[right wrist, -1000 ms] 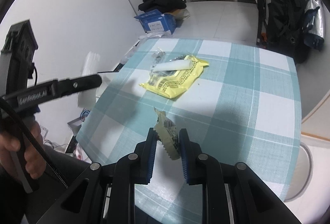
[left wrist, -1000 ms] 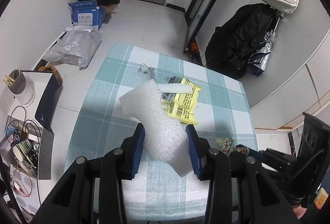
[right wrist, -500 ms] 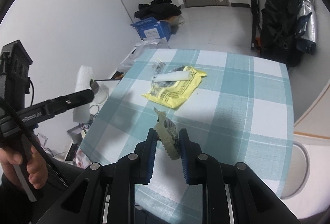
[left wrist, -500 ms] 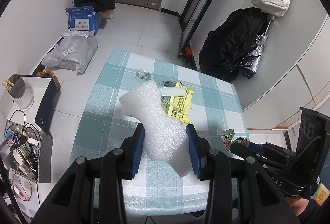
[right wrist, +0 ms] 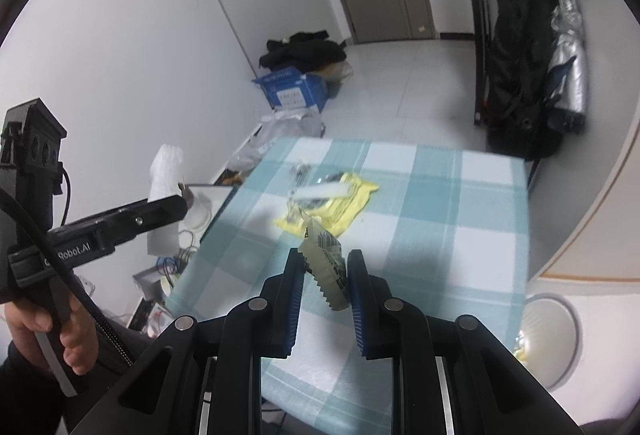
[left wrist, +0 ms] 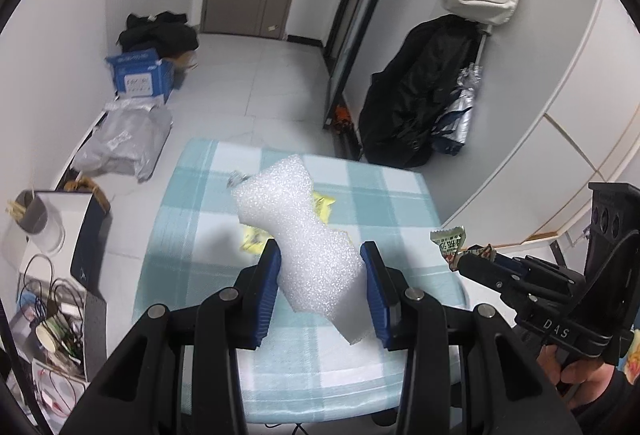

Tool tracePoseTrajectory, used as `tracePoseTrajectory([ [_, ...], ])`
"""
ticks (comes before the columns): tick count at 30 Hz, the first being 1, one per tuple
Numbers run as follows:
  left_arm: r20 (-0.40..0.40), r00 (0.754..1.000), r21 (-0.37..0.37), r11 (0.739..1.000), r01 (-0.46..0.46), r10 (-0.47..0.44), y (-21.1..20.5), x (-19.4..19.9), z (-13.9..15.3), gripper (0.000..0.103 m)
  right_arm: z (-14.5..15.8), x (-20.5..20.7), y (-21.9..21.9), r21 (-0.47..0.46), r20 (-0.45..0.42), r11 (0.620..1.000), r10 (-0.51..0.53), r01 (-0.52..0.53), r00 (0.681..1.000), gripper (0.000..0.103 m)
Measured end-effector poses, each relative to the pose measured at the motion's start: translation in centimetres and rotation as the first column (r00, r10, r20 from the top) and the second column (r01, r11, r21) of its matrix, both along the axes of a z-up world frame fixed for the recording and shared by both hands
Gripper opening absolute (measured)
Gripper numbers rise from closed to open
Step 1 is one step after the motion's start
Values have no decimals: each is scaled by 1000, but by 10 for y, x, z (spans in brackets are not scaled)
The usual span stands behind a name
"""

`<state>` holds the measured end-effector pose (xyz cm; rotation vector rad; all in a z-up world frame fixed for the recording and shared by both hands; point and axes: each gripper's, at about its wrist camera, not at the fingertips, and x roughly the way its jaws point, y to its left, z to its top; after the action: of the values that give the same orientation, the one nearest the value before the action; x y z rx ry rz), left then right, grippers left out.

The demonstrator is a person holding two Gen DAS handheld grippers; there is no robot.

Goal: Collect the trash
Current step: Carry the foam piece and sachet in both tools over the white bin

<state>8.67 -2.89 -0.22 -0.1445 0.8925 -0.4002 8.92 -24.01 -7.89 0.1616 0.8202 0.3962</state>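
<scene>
Left gripper: I am holding it above the near half of the table; its blue pads are clamping the foam sheet from both sides.
Foam sheet: white, pinched at its waist, it is rising tilted away from me toward the table's far edge, clear of the cloth. From the right wrist view it is showing beyond the table's left edge.
Table contents: the yellow wrapper is lying near the middle of the checked cloth, toward the far left. A white tube is lying across it. Small clear scraps are sitting just beyond it, toward the far edge. From the left wrist view the foam is hiding most of the yellow wrapper.
Right gripper: I am holding it over the table's near edge; its fingers are closing on the snack wrapper, pads pressing both faces.
Snack wrapper: pale, printed, with a zigzag edge, it is standing upright between the pads, off the surface. From the left wrist view it is appearing past the table's right edge.
Floor: a blue box is standing beyond the far left corner, and a grey bag is lying nearer.
</scene>
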Motion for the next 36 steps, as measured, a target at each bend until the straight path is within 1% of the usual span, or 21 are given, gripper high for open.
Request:
tracePoseTrajectory([
  [5, 34, 999, 14, 999, 38, -38, -27, 0, 15, 35, 21, -3, -26, 15, 35, 1000, -25, 25, 999, 21],
  [10, 58, 997, 0, 998, 60, -60, -53, 0, 28, 35, 40, -6, -60, 24, 82, 998, -65, 63, 995, 21],
  [14, 64, 993, -10, 995, 104, -103, -79, 1, 35, 35, 49, -8, -88, 25, 105, 995, -103, 101, 989, 21],
  [21, 64, 978, -1, 980, 198, -198, -135, 3, 41, 35, 52, -16, -143, 55, 120, 983, -183, 177, 976, 21],
  [28, 68, 956, 7, 958, 286, -285, -188, 2, 43, 35, 46, -24, -208, 76, 97, 959, -280, 273, 955, 21],
  [36, 29, 926, 5, 927, 376, -376, -248, 5, 29, 35, 40, -36, -273, 80, 77, 923, -382, 376, 921, 21],
])
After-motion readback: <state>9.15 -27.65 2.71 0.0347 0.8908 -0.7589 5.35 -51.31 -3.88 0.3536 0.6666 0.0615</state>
